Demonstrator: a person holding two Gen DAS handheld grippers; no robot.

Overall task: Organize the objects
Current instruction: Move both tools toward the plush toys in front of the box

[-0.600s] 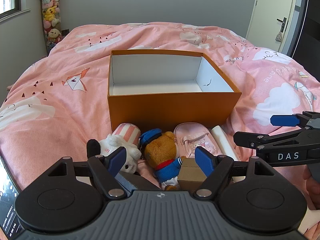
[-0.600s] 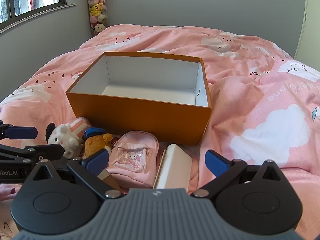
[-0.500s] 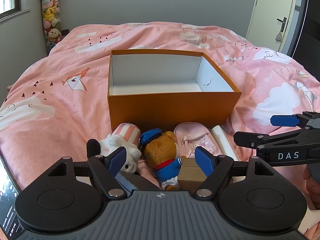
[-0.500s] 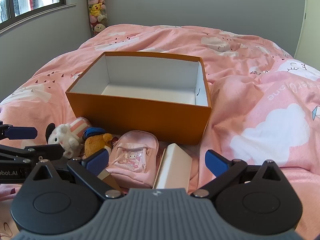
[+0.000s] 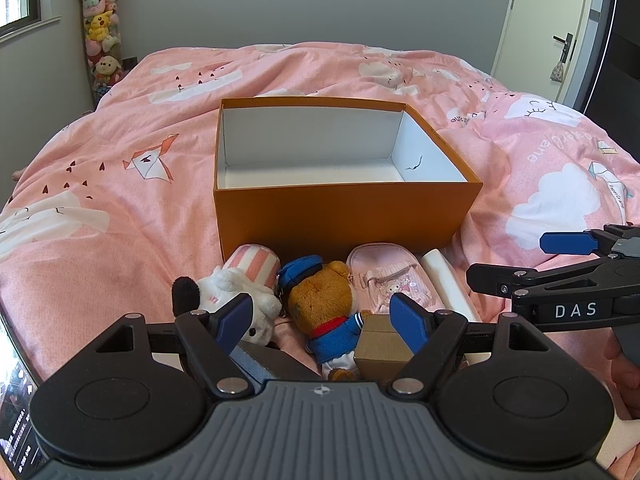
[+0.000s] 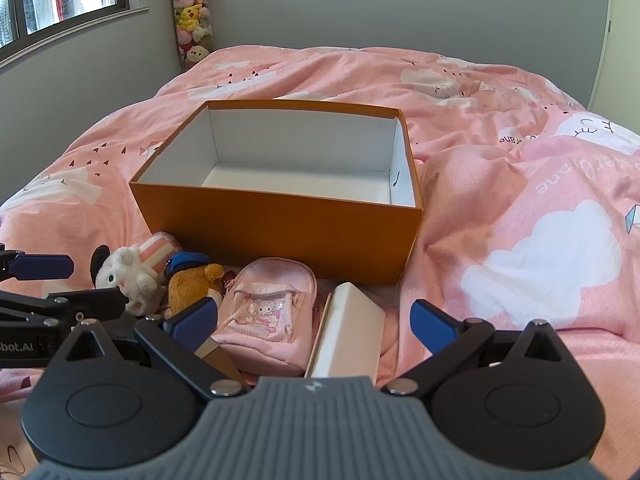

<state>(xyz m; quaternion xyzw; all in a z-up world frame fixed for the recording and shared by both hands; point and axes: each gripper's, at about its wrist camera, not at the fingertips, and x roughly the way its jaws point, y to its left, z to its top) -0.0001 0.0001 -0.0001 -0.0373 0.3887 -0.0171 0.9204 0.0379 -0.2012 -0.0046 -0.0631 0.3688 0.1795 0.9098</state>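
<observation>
An empty orange box [image 5: 340,216] [image 6: 276,232] with a white inside stands on the pink bed. In front of it lie a white plush with a striped hat [image 5: 236,288] [image 6: 132,270], a brown bear in blue [image 5: 324,304] [image 6: 192,284], a pink mini backpack [image 5: 388,280] [image 6: 268,316], a white flat box [image 5: 448,284] [image 6: 348,332] and a small brown carton [image 5: 380,346]. My left gripper [image 5: 322,322] hovers open above the bear. My right gripper [image 6: 314,326] hovers open above the backpack and the white box. Neither holds anything.
The pink duvet [image 5: 120,200] covers the whole bed, with folds rising at the right [image 6: 520,200]. A tall clear tube of plush toys [image 5: 100,40] stands in the far left corner. A white door [image 5: 548,20] is at the far right.
</observation>
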